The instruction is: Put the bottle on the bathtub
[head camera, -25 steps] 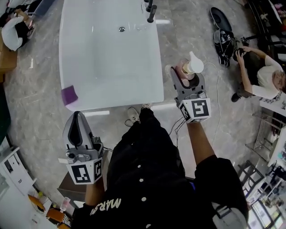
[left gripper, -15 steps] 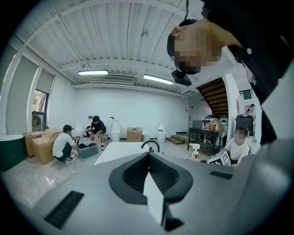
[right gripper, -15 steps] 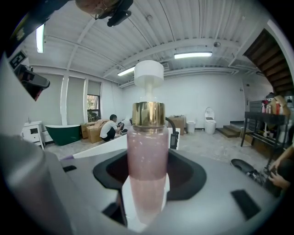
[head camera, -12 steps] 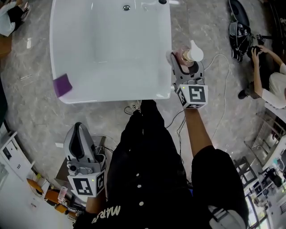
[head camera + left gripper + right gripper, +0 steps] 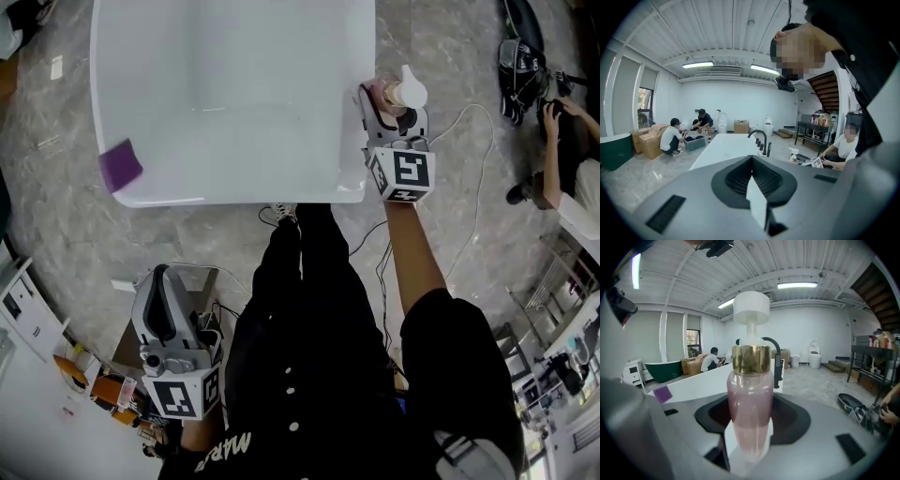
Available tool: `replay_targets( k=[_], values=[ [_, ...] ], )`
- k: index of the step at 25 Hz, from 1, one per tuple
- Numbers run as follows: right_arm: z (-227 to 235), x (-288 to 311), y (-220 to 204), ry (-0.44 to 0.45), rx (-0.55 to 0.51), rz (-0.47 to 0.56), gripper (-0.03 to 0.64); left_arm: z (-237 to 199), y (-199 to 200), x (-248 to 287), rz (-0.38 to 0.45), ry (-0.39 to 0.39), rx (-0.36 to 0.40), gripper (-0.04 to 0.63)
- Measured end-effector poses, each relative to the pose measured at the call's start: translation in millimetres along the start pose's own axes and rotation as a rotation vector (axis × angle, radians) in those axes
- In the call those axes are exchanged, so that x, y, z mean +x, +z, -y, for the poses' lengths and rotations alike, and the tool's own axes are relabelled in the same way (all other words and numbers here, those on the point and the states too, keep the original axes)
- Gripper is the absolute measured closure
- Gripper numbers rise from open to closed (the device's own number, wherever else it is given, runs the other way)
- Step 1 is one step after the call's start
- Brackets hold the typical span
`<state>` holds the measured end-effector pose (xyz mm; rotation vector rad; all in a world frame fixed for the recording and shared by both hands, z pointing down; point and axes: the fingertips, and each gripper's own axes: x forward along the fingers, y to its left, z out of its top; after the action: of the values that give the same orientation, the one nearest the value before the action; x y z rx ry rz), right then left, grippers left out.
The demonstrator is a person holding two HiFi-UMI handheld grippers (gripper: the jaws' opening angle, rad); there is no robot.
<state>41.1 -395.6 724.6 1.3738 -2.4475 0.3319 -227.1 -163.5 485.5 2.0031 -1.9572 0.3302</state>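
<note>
Though closed and empty on left gripper [image 5: 756, 190], jaws on right gripper [image 5: 749, 446] tight round upright bottle [image 5: 750, 399].

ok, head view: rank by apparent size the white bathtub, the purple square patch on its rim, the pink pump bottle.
1. White bathtub, by far.
2. Pink pump bottle and purple square patch look alike; the bottle is partly hidden in the right gripper, so unranked.

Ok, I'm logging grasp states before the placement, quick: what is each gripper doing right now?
Left gripper: shut, nothing between its jaws.
Right gripper: shut on the pink pump bottle, which stands upright.
</note>
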Motion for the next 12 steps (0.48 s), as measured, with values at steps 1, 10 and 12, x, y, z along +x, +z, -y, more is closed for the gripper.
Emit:
replay_targets(
  k=[1,10,12],
  values=[
    [0.6,1.7,-3.2,-0.002,-0.002,-0.006,0.394,0.5,-0.4,1.4,0.0,0.0,-0.002,0.584],
    [-6.3,1.4,-19.7,0.019,-0.031,-0.011,0.391,2.9,-1.9,7.4,-0.005,-0.006,-0.002,0.584],
    [-8.2,1.1,-19.7,0.02,-0.057,0.001,0.388,4.4,-3.5,7.8,-0.005,-0.007,-0.007,0.584]
  ],
)
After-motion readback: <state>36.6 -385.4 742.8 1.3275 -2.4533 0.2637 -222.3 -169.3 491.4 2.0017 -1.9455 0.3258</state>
